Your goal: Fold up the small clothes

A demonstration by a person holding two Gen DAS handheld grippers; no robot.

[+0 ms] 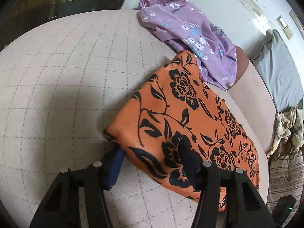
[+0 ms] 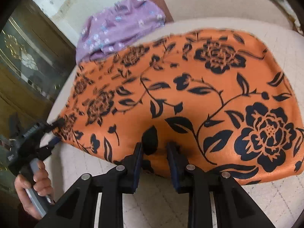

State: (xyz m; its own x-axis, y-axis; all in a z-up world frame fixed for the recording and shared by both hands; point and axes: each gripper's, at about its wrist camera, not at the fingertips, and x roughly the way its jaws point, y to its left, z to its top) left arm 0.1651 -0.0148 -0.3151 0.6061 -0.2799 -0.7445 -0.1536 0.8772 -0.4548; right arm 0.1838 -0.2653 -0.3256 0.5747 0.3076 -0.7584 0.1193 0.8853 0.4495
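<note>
Orange flowered cloth (image 1: 182,117) lies flat on the quilted bed (image 1: 66,72), near its edge, purple garment (image 1: 190,28) beyond. Left tongs (image 1: 150,153) straddle a corner, half-open; right tongs (image 2: 154,152) pinch the near hem. Next: lift and fold over.

Quilted beige cushion (image 1: 66,79) carries two garments: orange cloth with black flowers (image 1: 182,117) lying flat, purple flowered cloth (image 1: 190,28) crumpled just beyond, edges touching.
</note>
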